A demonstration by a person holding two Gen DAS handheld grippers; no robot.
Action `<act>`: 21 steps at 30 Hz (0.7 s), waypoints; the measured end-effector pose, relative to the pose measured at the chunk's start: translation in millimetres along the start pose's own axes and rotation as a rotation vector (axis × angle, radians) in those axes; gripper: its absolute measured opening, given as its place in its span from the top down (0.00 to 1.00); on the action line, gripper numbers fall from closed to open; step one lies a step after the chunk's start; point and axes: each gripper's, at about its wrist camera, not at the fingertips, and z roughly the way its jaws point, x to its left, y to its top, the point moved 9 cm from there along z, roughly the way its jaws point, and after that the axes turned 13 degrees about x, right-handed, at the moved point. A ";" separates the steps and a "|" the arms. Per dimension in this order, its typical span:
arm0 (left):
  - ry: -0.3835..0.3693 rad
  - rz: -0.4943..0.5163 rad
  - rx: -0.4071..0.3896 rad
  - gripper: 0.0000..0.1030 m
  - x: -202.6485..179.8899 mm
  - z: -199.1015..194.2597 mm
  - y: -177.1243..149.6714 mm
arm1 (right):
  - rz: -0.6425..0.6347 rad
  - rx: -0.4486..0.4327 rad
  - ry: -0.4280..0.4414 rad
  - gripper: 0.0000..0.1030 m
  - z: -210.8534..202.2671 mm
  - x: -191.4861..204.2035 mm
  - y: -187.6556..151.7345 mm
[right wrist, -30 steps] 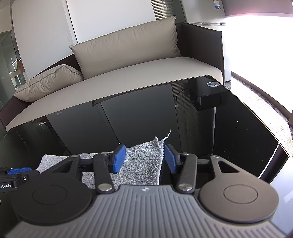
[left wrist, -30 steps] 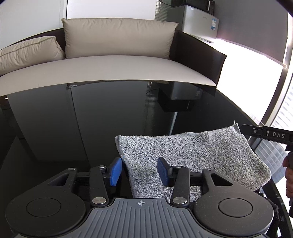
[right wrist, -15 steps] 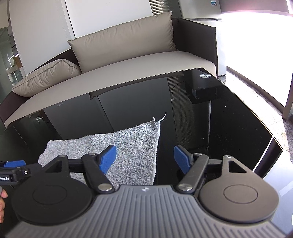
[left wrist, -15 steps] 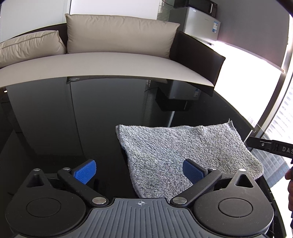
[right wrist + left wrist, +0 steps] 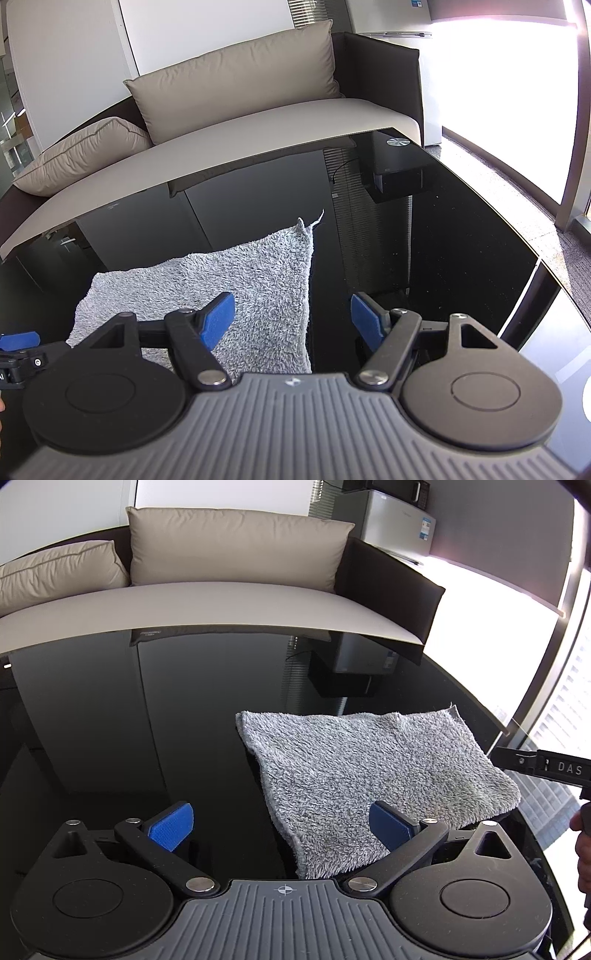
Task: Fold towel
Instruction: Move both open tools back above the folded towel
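Blue-padded left claw (image 5: 280, 825): spread wide, empty, over towel's near left corner. Right claw (image 5: 291, 317): spread, empty, straddling towel's right edge. Grey towel (image 5: 369, 775): folded flat on black glass tabletop (image 5: 184, 709). Beyond: beige sofa (image 5: 236, 590).

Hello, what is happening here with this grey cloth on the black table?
A person holds two handheld grippers over a grey towel lying on a glossy black table. The left gripper and the right gripper are both open and hold nothing. The towel lies flat, one gripper at each near corner; a beige sofa stands behind the table.
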 end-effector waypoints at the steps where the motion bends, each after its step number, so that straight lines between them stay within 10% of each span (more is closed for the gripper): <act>1: 0.000 -0.004 -0.002 0.02 1.4 0.1 0.9 | 0.003 0.004 -0.009 0.30 -1.0 -0.4 -1.8; 21: 0.021 -0.003 0.019 0.02 6.3 3.5 2.8 | -0.038 0.083 -0.249 0.30 2.4 -3.6 -29.1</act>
